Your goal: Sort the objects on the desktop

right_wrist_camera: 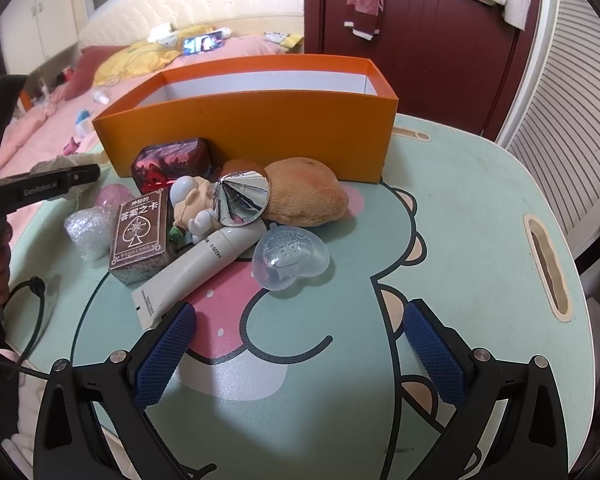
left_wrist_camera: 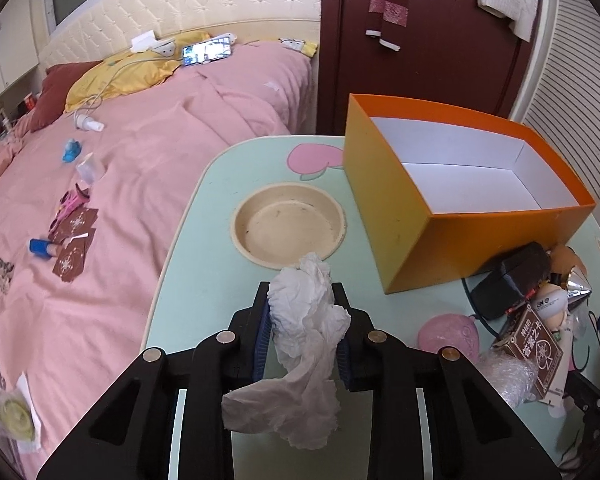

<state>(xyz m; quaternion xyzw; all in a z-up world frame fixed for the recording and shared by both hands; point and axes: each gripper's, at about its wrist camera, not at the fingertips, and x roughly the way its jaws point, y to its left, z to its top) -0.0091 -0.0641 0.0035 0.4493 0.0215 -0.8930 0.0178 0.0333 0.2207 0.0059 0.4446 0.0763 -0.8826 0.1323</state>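
Mint-green cartoon-print table (right_wrist_camera: pixel 460 220): orange box (right_wrist_camera: pixel 260 128), card box (right_wrist_camera: pixel 140 232), white tube (right_wrist_camera: pixel 196 272), clear heart-shaped case (right_wrist_camera: pixel 292 258), plush toy (right_wrist_camera: pixel 308 196) on top; round recessed tray (left_wrist_camera: pixel 290 226).

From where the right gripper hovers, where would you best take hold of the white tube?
Grip the white tube across its round mid-body, coming from above with the fingers on either long side. It lies flat, slanting toward the right gripper. Its flat crimped end gives little to hold, and its cap end sits under the silver cone.

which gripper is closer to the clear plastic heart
Right. The right gripper stands open just short of the clear heart. The left gripper, shut on a tissue, is across the pile by the beige dish.
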